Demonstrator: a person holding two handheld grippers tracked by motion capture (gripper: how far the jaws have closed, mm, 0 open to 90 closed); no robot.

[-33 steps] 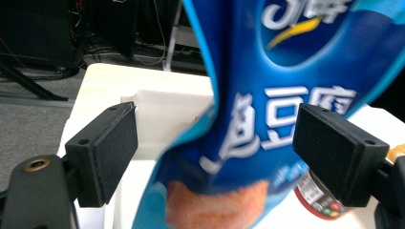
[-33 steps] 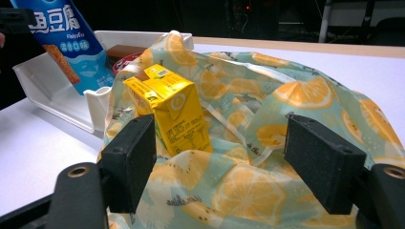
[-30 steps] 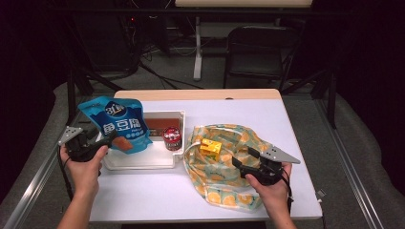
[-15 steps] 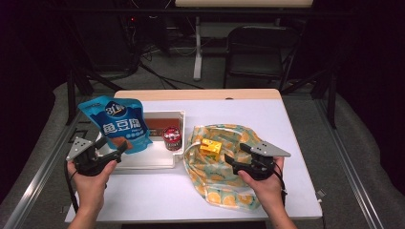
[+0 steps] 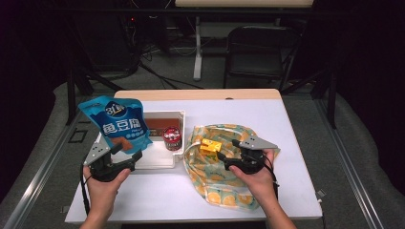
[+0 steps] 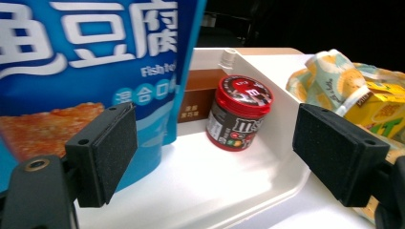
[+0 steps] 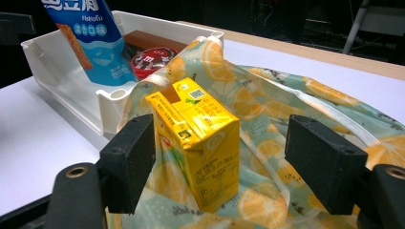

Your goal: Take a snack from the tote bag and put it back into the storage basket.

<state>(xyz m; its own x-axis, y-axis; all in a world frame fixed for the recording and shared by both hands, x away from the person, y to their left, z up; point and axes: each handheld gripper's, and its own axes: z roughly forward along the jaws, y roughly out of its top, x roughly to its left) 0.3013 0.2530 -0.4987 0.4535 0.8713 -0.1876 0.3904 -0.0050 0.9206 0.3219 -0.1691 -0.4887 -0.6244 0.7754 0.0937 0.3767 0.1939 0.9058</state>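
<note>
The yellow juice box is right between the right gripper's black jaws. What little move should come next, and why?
Probably close the right gripper on the yellow juice box. Its jaws are open with one on each side, and the box stands upright on the orange-print bag, untouched.

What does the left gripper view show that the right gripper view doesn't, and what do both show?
The left gripper view alone shows the side label of the small red-lidded candy jar and the big white characters on the tall blue snack bag. The right gripper view alone shows the whole yellow drink carton standing between the open pads of its hand-held gripper, on the orange-patterned fabric bag. Both share the white plastic tray, jar, bag and carton.
</note>
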